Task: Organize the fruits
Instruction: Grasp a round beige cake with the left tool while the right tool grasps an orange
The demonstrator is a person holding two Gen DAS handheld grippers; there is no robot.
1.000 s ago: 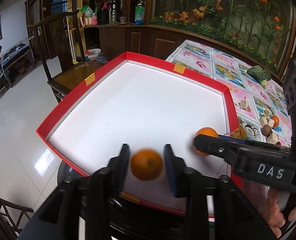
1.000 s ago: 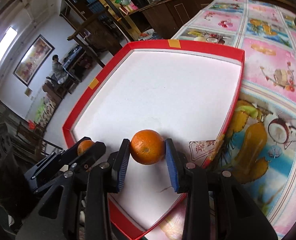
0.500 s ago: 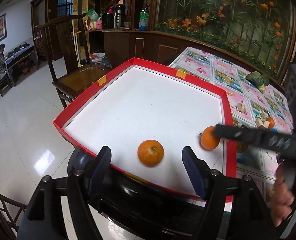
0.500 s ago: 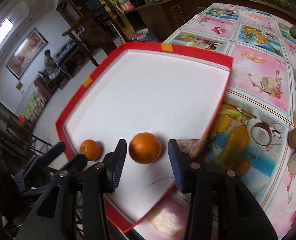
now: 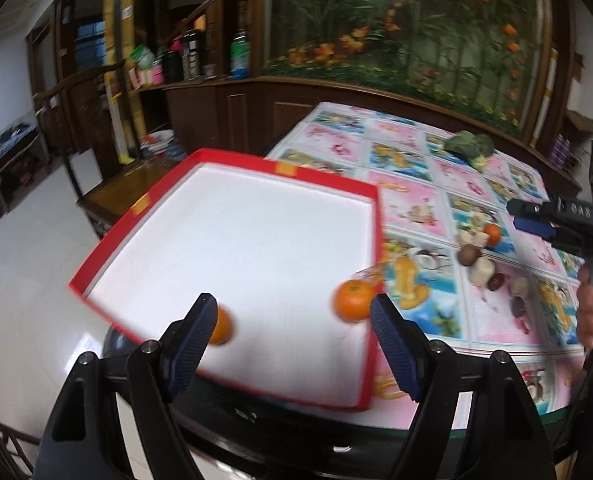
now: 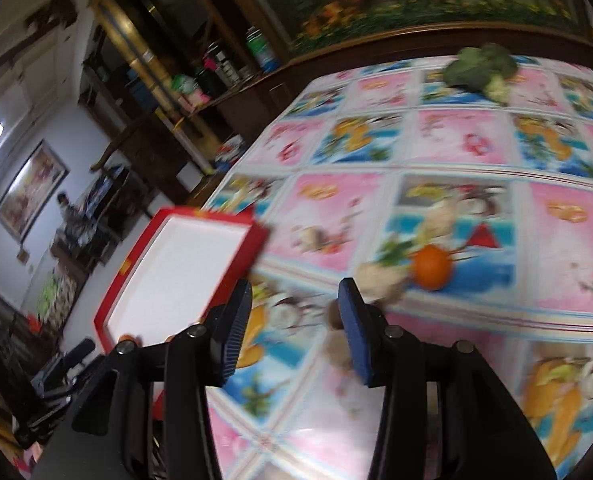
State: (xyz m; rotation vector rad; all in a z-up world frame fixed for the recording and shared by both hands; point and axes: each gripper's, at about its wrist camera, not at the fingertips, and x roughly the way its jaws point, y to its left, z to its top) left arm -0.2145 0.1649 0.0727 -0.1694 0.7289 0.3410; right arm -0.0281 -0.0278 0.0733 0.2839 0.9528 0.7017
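Two oranges lie in the red tray [image 5: 280, 162] with the white floor: one orange [image 5: 222, 326] half behind my left finger, the other orange [image 5: 352, 300] by the tray's right wall. My left gripper [image 5: 292, 308] hangs over the tray's near edge, jaws opening, only bare tray floor between them. My right gripper [image 6: 296, 296] is open over the patterned tablecloth, holding nothing. A third orange [image 6: 432, 266] rests on the cloth just ahead and to its right. From the left wrist view, the right gripper [image 5: 522, 216] hovers above that orange [image 5: 492, 234].
Pale and brown small items [image 5: 480, 268] are scattered around the loose orange. A broccoli head [image 6: 480, 68] lies at the table's far side. The tray [image 6: 200, 214] overhangs the table's left edge. A wooden chair [image 5: 136, 184] and cabinets stand behind. A hand [image 5: 592, 312] grips the right tool.
Both grippers let go of their oranges, which now lie in the tray. The left jaws spread wide and drew back. The right gripper swung right, out of the tray, over the tablecloth.
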